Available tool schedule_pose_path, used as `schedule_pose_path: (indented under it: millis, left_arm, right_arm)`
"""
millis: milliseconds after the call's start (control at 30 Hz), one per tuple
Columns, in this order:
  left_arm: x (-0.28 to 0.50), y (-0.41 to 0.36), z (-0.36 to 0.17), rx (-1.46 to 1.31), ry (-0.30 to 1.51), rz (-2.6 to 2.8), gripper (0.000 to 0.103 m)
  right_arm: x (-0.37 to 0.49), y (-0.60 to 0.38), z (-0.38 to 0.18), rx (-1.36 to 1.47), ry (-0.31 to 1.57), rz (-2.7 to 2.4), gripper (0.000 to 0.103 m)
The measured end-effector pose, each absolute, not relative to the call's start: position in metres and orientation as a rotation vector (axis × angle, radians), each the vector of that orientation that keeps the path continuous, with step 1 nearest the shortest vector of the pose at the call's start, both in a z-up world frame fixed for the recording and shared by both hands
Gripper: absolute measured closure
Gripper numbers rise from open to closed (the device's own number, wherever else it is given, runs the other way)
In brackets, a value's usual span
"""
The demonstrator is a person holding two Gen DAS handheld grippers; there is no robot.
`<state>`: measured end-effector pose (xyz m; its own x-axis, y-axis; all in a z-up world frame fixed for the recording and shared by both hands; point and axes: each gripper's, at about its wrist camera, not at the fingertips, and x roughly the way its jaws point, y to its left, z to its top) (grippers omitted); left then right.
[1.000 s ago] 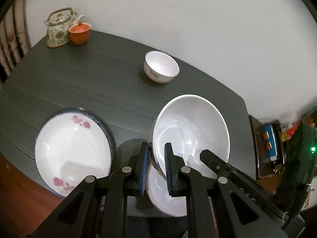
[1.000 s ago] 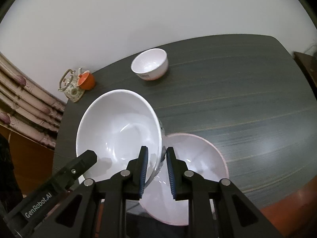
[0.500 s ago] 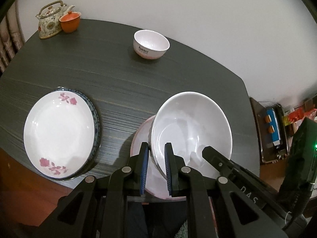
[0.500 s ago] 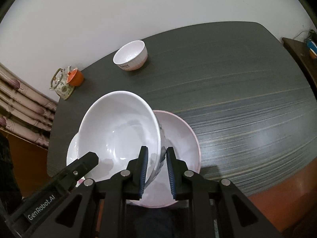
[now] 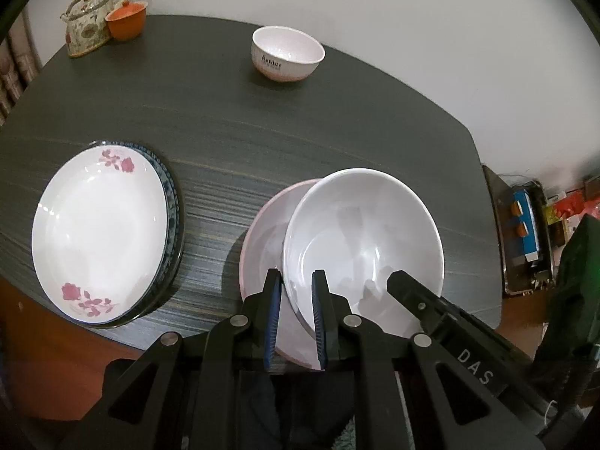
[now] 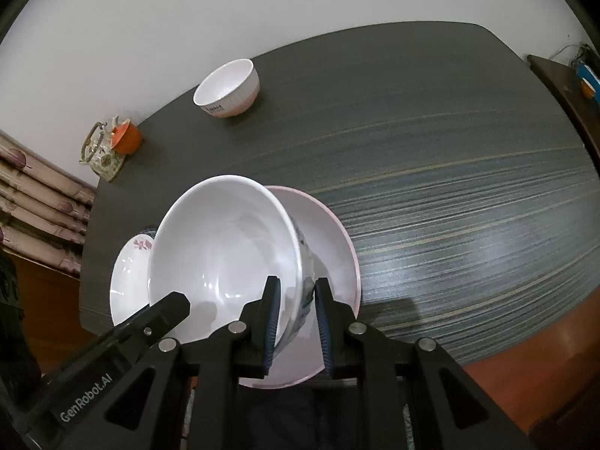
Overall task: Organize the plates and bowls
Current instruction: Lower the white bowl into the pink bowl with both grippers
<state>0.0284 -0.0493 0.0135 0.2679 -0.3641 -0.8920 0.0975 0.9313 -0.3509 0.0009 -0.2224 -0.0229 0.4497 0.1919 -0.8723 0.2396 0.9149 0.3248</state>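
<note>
Both clamped on the big bowl (image 5: 362, 247): left claw (image 5: 296, 281) and right claw (image 6: 296, 288) pinching opposite rims, above the pink plate (image 6: 330, 247).

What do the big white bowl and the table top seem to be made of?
Big white bowl: probably glazed ceramic or porcelain, since its smooth inside shows glossy highlights; melamine is possible. Table top: looks like dark matte wood-grain laminate or veneer, with fine parallel streaks.

The big bowl (image 5: 362, 240) is white, the plate (image 5: 98, 232) white with pink flowers, the table (image 5: 225, 120) dark grey with stripes.
</note>
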Motion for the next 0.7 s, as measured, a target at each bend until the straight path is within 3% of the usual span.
schedule_pose_path:
  millis: [700]
  left_arm:
    - [0.043,-0.062,-0.009,-0.207,1.338,-0.277,0.088]
  right_arm:
    - [0.019,-0.216,-0.051,0.397,1.208,-0.040,0.081]
